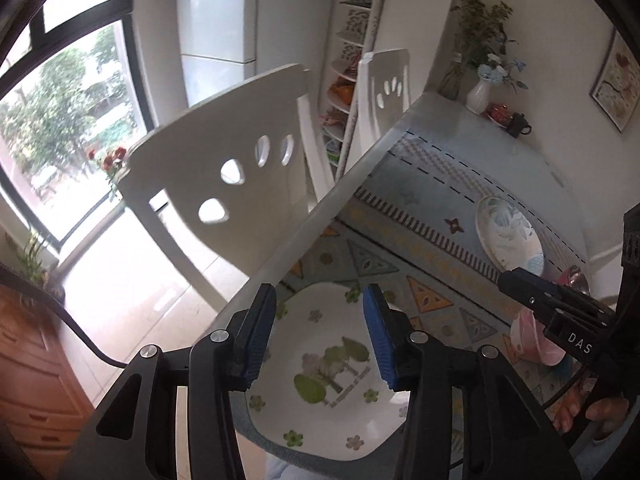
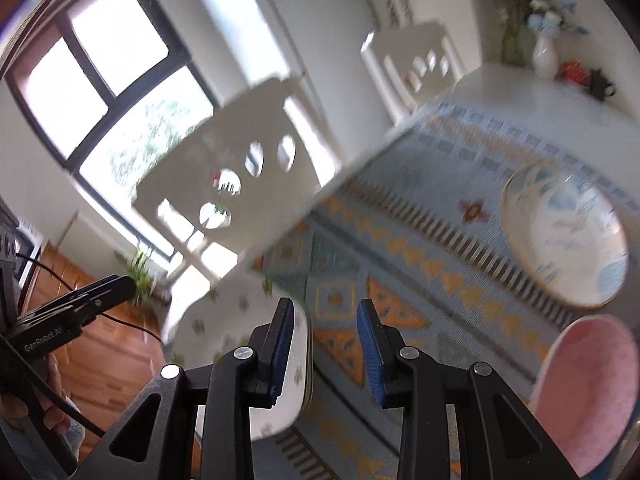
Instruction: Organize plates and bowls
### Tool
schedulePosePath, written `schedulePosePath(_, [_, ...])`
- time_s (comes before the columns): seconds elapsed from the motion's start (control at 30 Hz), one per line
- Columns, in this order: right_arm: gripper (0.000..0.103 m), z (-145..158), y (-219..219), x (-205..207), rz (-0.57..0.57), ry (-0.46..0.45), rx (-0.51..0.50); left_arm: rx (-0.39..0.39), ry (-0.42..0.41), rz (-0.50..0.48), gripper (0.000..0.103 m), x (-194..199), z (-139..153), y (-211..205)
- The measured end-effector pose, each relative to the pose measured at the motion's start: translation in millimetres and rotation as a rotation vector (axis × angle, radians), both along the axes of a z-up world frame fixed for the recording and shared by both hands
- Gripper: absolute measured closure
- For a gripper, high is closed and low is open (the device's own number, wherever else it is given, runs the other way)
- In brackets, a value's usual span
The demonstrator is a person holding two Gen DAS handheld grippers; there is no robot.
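Note:
A white square plate with green flowers and a tree picture (image 1: 320, 364) lies at the table's near corner; it also shows in the right wrist view (image 2: 236, 332). My left gripper (image 1: 319, 344) hovers just above it, open and empty. A round white plate with blue leaves (image 1: 510, 236) lies farther along the table, also in the right wrist view (image 2: 564, 236). A pink bowl (image 1: 534, 344) sits near my right gripper, also in the right wrist view (image 2: 584, 396). My right gripper (image 2: 324, 354) is open and empty over the patterned cloth, beside the square plate's right edge.
A patterned tablecloth (image 1: 420, 216) covers the table. Two white chairs (image 1: 224, 160) stand along the far side. A white vase with flowers (image 1: 482, 88), a red item and a dark teapot (image 1: 520, 124) sit at the far end. A wooden cabinet (image 1: 28, 368) is at the left.

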State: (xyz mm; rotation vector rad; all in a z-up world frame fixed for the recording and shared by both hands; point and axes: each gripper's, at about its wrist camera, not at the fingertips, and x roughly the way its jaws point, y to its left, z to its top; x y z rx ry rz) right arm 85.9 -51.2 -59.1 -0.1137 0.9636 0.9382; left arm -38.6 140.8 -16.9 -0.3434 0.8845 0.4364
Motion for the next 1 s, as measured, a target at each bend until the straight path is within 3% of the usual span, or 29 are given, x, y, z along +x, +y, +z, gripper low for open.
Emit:
schedulePosePath(0.1, [0.071,35.9,-9.8,1.6,-0.073,-0.059,0.050,-0.024,0.002,-0.110,0.058,27.0,22.0,-3.7])
schedulePosePath(0.23, [0.069,80.9,-30.4,0.1,-0.138,-0.034,0.165,-0.020,-0.024,-0.235,0.052,49.3,46.0,-14.0])
schedulePosePath(0.4, [0.050,147.3,-63.2,-16.3,-0.266,-0.199,0.203,0.022,-0.055,-0.390,0.048,76.1,65.3,-29.7])
schedulePosePath(0.6, [0.049,203.4,-94.0,-42.5,-0.381,-0.316,0.181,-0.009,-0.059,-0.530,0.047,115.1,61.4,-48.0])
schedulePosePath(0.77, [0.049,216.3,-120.8,-52.6,-0.509,-0.369,0.107,-0.081,-0.056,-0.573,0.047,138.7,49.5,-68.5])
schedulePosePath(0.87, [0.049,209.5,-138.6,-35.7,-0.553,-0.377,0.074,-0.110,-0.037,-0.548,0.047,159.7,34.8,-76.0])
schedulePosePath(1.0, [0.049,181.1,-161.5,15.9,-0.598,-0.265,0.086,-0.109,0.037,-0.514,0.048,182.8,3.8,-79.3])
